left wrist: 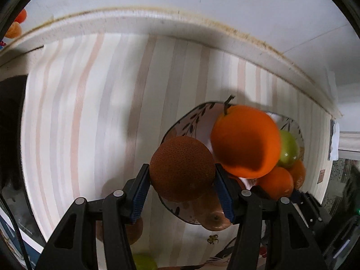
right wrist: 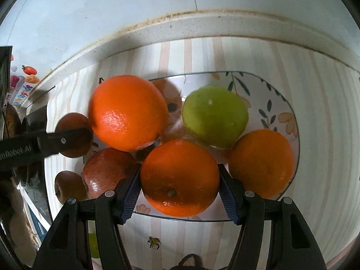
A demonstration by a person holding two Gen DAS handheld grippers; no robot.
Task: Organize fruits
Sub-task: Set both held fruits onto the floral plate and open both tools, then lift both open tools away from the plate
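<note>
A patterned bowl sits on a striped cloth and holds a big orange, a green apple, another orange and a red apple. My right gripper is shut on an orange at the bowl's near rim. My left gripper is shut on a brown rough-skinned orange held over the bowl's left edge. It shows in the right wrist view left of the bowl. The big orange and green apple lie beyond.
A white ledge and wall run behind the cloth. A brown fruit lies left of the bowl; a green fruit lies near the front. A small dried stem sits on the cloth. Toys are far left.
</note>
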